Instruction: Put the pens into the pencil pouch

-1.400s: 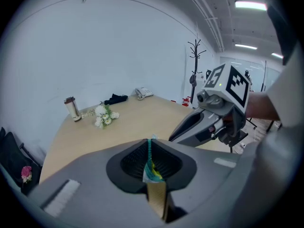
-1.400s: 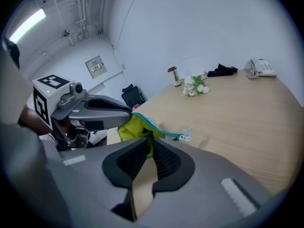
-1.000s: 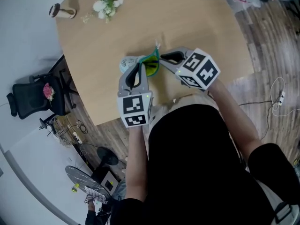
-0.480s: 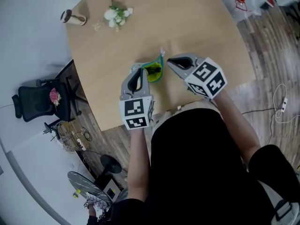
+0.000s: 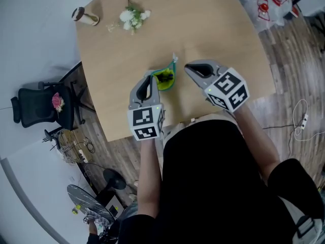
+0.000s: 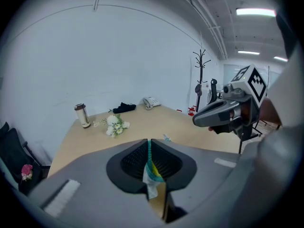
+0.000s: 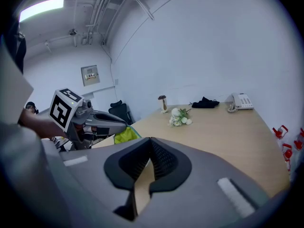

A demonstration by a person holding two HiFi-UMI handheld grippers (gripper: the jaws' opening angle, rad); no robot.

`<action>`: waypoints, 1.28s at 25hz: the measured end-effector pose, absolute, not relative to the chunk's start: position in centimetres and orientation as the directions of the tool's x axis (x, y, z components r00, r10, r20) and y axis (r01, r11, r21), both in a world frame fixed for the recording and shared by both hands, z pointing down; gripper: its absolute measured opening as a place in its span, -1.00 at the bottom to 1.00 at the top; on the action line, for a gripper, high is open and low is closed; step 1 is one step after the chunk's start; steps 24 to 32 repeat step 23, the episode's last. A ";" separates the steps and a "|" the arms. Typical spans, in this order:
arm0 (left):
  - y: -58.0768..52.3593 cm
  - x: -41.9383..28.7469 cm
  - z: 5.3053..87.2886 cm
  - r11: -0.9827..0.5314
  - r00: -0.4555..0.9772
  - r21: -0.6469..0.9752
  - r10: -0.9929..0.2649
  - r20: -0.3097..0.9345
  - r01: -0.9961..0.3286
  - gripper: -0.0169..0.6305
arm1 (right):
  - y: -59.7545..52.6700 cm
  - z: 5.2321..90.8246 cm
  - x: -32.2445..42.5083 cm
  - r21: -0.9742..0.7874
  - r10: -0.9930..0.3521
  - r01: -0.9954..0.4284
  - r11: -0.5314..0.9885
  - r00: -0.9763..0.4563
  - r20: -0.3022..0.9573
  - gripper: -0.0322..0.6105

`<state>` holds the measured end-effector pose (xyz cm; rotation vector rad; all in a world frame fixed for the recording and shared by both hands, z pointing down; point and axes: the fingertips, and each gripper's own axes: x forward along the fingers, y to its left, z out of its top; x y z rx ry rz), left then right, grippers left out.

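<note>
A yellow-green pencil pouch (image 5: 165, 78) with a teal edge hangs over the table, its mouth facing up. My left gripper (image 5: 154, 75) is shut on the pouch's edge, and the left gripper view shows the fabric (image 6: 151, 174) pinched between its jaws. My right gripper (image 5: 187, 67) sits apart to the right of the pouch. Its jaws have just closed fully, with nothing between them. In the right gripper view the pouch (image 7: 124, 135) shows under the left gripper (image 7: 122, 124). I see no pen outside the pouch.
On the round wooden table (image 5: 218, 29) lie a white flower bunch (image 5: 131, 18) and a tumbler on its side (image 5: 85, 17) at the far left. A phone (image 7: 241, 101) and a black item (image 7: 205, 102) sit at its far edge. An office chair (image 5: 38, 105) stands on the left.
The right gripper has drawn away to the right of the pouch's mouth and risen. The left gripper has lifted a little, still holding the pouch.
</note>
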<state>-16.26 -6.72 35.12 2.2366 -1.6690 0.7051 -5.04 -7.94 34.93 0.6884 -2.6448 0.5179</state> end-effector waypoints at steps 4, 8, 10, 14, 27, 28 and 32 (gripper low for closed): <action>-6.4 -16.3 35.3 -0.300 0.220 -0.071 -0.821 0.527 -0.951 -0.89 | -7.8 34.8 -5.0 -0.260 -0.397 -0.527 0.809 -0.816 0.421 -0.88; -6.5 -16.3 35.4 -0.300 0.220 -0.069 -0.820 0.528 -0.951 -0.89 | -7.9 34.7 -4.9 -0.259 -0.404 -0.533 0.805 -0.813 0.418 -0.88; -6.4 -16.2 35.5 -0.301 0.221 -0.068 -0.819 0.529 -0.951 -0.89 | -7.9 34.7 -4.8 -0.259 -0.408 -0.537 0.803 -0.812 0.418 -0.88; -6.2 -16.0 35.6 -0.301 0.221 -0.067 -0.818 0.531 -0.951 -0.89 | -7.7 34.8 -4.5 -0.257 -0.411 -0.540 0.801 -0.809 0.419 -0.88; -6.4 -15.8 35.5 -0.299 0.219 -0.071 -0.821 0.528 -0.952 -0.89 | -7.8 34.8 -4.1 -0.253 -0.413 -0.541 0.802 -0.808 0.420 -0.88; -6.4 -15.8 35.5 -0.299 0.219 -0.071 -0.821 0.528 -0.952 -0.89 | -7.8 34.8 -4.1 -0.253 -0.413 -0.541 0.802 -0.808 0.420 -0.88; -6.4 -15.8 35.5 -0.299 0.219 -0.071 -0.821 0.528 -0.952 -0.89 | -7.8 34.8 -4.1 -0.253 -0.413 -0.541 0.802 -0.808 0.420 -0.88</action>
